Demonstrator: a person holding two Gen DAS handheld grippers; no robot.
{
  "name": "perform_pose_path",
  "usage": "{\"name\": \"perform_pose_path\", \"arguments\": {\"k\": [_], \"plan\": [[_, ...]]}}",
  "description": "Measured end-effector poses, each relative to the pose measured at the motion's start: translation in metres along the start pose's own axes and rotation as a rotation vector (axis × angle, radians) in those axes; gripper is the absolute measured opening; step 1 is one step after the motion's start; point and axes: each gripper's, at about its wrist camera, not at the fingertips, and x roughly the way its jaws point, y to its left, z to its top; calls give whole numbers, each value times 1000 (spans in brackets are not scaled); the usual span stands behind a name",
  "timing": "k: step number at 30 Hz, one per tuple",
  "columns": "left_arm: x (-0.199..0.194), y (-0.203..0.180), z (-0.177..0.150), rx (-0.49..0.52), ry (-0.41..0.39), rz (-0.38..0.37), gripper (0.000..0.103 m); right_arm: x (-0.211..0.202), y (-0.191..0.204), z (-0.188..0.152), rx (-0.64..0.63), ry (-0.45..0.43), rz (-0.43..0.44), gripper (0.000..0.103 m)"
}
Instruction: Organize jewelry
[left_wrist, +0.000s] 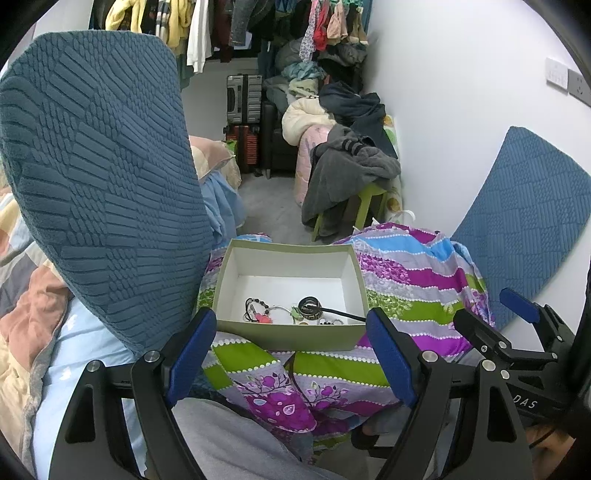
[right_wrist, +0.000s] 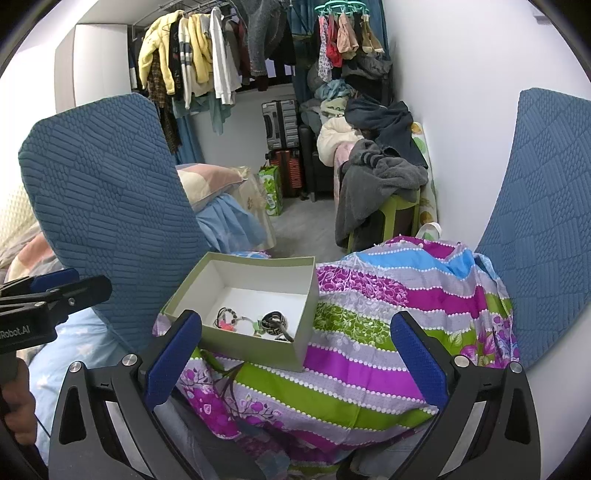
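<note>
An open green box (left_wrist: 284, 338) with a white inside sits on a colourful striped cloth (left_wrist: 406, 288). Several jewelry pieces lie in it: a black patterned bangle (left_wrist: 309, 305), dark bead bracelets (left_wrist: 253, 303) and a red-pink piece (left_wrist: 263, 317). My left gripper (left_wrist: 291, 354) is open and empty just in front of the box. In the right wrist view the box (right_wrist: 258, 354) holds the same bangle (right_wrist: 274, 320) and beads (right_wrist: 227, 314). My right gripper (right_wrist: 295, 354) is open and empty, near the box's right front corner. The right gripper also shows in the left wrist view (left_wrist: 517, 317).
Blue textured cushions stand at the left (left_wrist: 99, 177) and against the right wall (left_wrist: 524, 229). Behind the box are a green stool under grey clothes (left_wrist: 351, 177), suitcases (left_wrist: 243, 99), and hanging garments (right_wrist: 192, 55). Bedding lies at the left (left_wrist: 22, 325).
</note>
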Motion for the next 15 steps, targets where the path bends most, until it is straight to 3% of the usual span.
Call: {"name": "perform_pose_path", "arguments": {"k": [15], "plan": [[-2,-2,-2,23,-3,-5,83,-2,-2,3,-5,-4,-9,103]]}}
